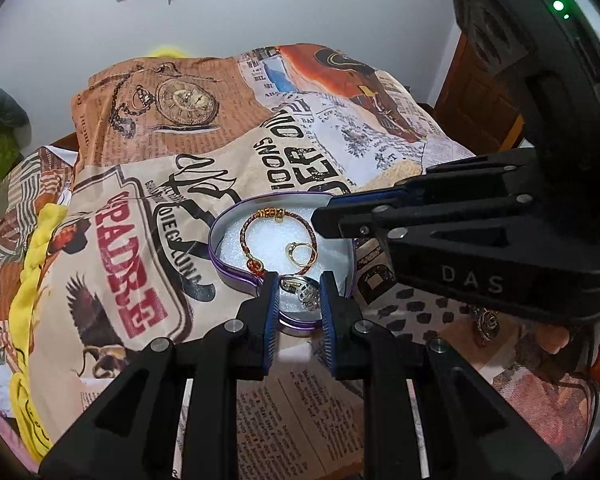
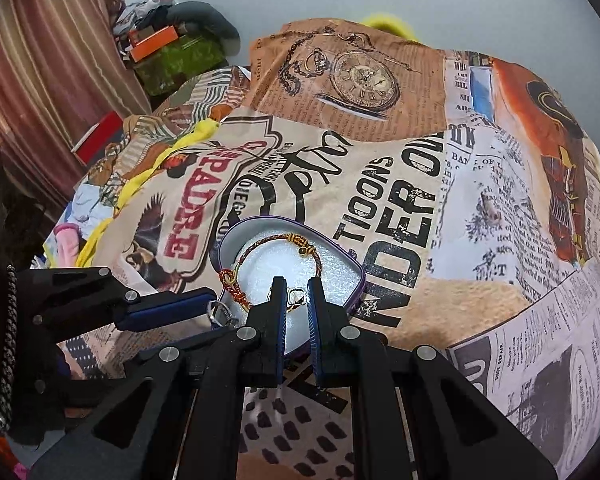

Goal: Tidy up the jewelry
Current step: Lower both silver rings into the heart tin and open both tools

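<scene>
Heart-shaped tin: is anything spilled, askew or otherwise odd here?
Nothing stands out. The tin rests on the printed blanket, with the bracelet and gold ring lying on its white padding. The silver ring is by the near rim, between the fingers of the left gripper.

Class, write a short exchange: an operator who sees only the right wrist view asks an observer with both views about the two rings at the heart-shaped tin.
Operator: A gold ring shows between my right fingers. Is it gripped?
Observer: No. In the left wrist view the gold ring lies on the foam in the tin. The shut right gripper has its tips apart from it.
Operator: And the silver ring?
Observer: There the silver ring spans the gap between the left gripper pads.
</scene>
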A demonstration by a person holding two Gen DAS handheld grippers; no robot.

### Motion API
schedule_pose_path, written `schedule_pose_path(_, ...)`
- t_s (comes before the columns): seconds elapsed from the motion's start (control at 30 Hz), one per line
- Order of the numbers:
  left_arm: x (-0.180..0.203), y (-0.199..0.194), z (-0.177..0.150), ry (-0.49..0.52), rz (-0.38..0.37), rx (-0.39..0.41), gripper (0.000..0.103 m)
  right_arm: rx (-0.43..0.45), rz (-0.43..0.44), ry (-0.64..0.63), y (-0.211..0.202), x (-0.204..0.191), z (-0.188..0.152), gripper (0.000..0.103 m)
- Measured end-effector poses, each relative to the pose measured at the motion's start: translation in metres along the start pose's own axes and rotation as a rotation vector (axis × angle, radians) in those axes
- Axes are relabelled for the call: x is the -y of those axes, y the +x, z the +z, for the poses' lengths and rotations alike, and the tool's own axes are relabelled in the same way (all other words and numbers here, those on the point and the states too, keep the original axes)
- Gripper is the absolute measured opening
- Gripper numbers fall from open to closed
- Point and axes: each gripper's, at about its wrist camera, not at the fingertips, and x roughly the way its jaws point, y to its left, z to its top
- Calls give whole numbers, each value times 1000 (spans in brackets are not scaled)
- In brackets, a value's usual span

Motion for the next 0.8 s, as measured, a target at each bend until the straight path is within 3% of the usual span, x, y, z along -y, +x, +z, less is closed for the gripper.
schedule_pose_path(0.27,8,-10,-1,22,30,5,19,-26,-45,-24,-3,-7,2,9)
schedule_pose_path(0.33,11,-14,-2,31,37,7,20,-19,-73,-43,-6,-12,1,15)
schedule_pose_path(0.47,16,-23,-5,48,53,15,20,28,-99,-58,-21,-19,-1,28)
schedule_pose_path(0.63,20,-41,-7,53,69,45,31,86,-141,-82,-41,-27,-2,29)
schedule_pose_path(0.8,18,-65,-6,25,75,86,33,141,-140,-67,-66,-29,-7,29)
